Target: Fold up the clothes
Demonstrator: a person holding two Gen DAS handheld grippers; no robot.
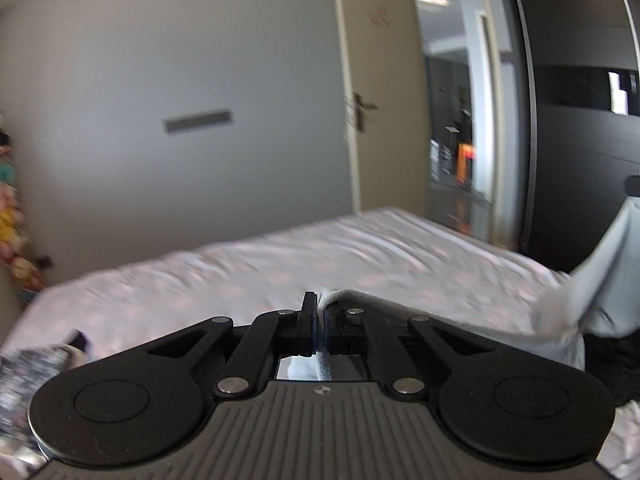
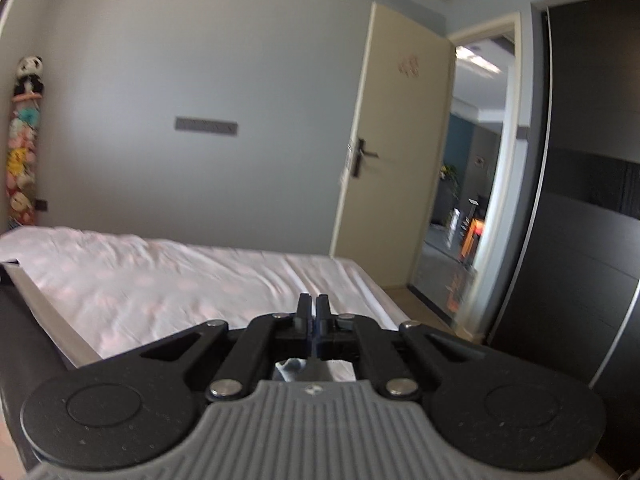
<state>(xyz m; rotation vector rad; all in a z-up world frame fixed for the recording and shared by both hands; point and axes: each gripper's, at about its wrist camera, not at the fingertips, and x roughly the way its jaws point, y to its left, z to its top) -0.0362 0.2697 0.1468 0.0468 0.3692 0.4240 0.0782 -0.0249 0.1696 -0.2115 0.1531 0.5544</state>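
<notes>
Left gripper fingers pinched on grey garment, which stretches right above the bed. Right gripper fingers nearly closed above bed, grey cloth showing behind them.

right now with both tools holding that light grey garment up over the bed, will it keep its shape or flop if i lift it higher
Likely floppy: the light grey garment sags and creases between the left tool and the far grip. Probably light, since a thin pinched edge carries it. The right tool also looks shut on cloth, so the span should droop toward the bed.
</notes>
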